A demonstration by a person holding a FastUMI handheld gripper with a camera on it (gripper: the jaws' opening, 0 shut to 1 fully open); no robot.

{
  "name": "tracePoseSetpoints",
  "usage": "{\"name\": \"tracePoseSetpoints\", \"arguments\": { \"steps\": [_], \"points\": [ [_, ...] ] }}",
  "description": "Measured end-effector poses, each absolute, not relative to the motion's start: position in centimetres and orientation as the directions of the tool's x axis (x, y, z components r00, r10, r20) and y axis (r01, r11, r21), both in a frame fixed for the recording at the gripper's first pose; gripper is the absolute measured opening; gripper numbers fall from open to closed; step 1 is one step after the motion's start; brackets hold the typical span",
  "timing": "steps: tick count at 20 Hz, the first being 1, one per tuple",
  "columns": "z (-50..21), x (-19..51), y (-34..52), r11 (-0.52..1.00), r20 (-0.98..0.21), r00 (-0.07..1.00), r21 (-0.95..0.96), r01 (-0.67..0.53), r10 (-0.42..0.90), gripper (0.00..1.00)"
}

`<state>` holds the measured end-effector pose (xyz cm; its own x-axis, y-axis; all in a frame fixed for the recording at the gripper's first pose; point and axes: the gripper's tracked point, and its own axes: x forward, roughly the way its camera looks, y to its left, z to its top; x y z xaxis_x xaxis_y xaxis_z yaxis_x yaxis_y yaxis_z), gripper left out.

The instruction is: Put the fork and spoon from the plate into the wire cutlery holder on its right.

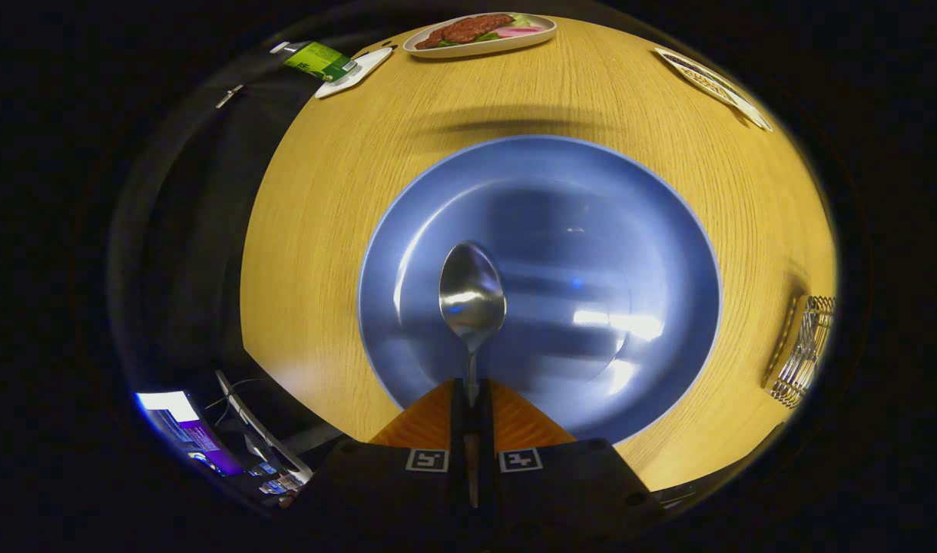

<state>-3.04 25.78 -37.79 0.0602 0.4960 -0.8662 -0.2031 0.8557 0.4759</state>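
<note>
Wooden, yellow-grained table (345, 184) spread under everything, with dark booth floor beyond its left edge. Sat squarely ahead of the fingers: a big blue plate (591, 230), glossy, with bright glare patches toward its right side and nothing resting on its surface that could be made out besides reflections. Held above that plate: a silver spoon (471, 296), bowl pointing away from the camera, thin handle running straight back into the gripper (472, 399). Closed nearly all the way, those two orange fingers (430, 422), pinching the spoon handle between them with only the handle's width left as a gap. Carried square black-and-white markers on the black body just behind the fingers.

Stood well to the right of the plate, near the table's right edge: the wire cutlery holder (805, 352), seen partly and much distorted, so contents could not be told. Could not find the fork anywhere with certainty.

Lay at the far side of the table, well beyond the plate: a pale oval dish of food (480, 32) with brown slices and something pink and green. Lay near it to the left: a white card with a green packet (326, 61) on it. Lay at the far right corner: a flat patterned white piece (710, 84), too skewed to identify. Glowed down to the left, off the table: a lit screen (177, 422).
</note>
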Motion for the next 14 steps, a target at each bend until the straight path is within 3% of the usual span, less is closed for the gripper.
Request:
{"name": "tracePoseSetpoints", "arguments": {
  "steps": [14],
  "points": [
    [-28.6,-0.6,20.0,0.746,-0.724,0.191,0.661,-0.081,0.663,0.09]
  ]
}}
